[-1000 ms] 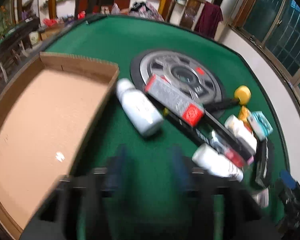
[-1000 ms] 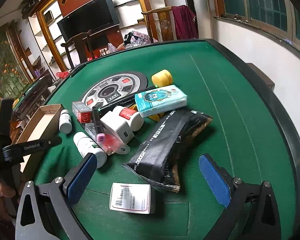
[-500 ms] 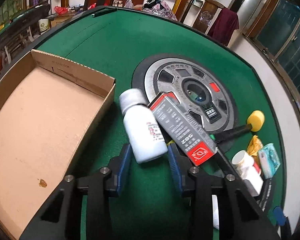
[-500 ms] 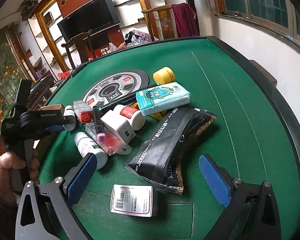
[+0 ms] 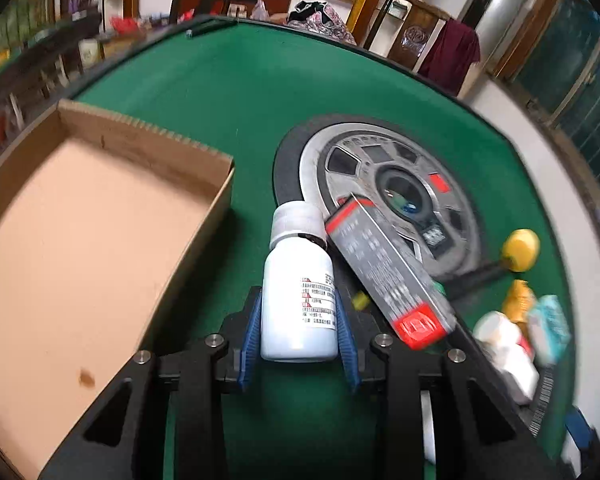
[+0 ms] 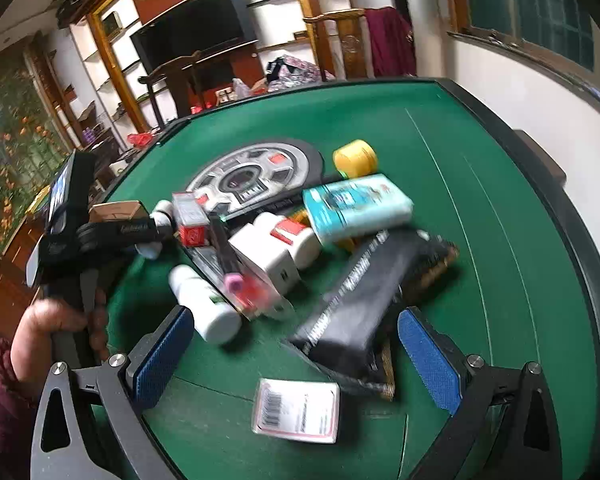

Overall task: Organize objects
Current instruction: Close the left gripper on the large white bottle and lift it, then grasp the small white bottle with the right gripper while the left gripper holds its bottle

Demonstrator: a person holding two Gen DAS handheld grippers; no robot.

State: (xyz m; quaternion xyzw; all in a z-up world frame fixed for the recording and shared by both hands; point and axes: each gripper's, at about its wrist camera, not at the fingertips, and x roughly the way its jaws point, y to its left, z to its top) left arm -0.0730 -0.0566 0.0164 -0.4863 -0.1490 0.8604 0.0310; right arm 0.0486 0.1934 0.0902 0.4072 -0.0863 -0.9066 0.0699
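While the white bottle (image 5: 298,300) lies on its side on the green table (image 5: 240,92), its long axis runs straight along the pointing line of the left hand-held gripper (image 5: 298,332), cap (image 5: 298,220) away from the camera and base toward it. Its jaws have just been closing, and the blue pads (image 5: 250,332) now sit against the two flanks of the bottle's lower body, so the grip is across the short width, near the base rather than the middle. A grey-and-red carton (image 5: 388,276) leans against the bottle's right shoulder and touches it near the cap. Off to the left, just beside the bottle, stands the open cardboard box (image 5: 148,136), its near wall between bottle and box floor; a lift over that wall and a swing leftward is likely what the task calls for, and the carton may shift as the bottle leaves. From the right wrist view, the right hand-held gripper (image 6: 296,360) hangs with jaws wide and nothing between them, above a small labelled packet (image 6: 296,410), beside a black pouch (image 6: 364,304) and a second white bottle (image 6: 204,300). It sits well apart from the box, so the left hand is the nearer one for this placement
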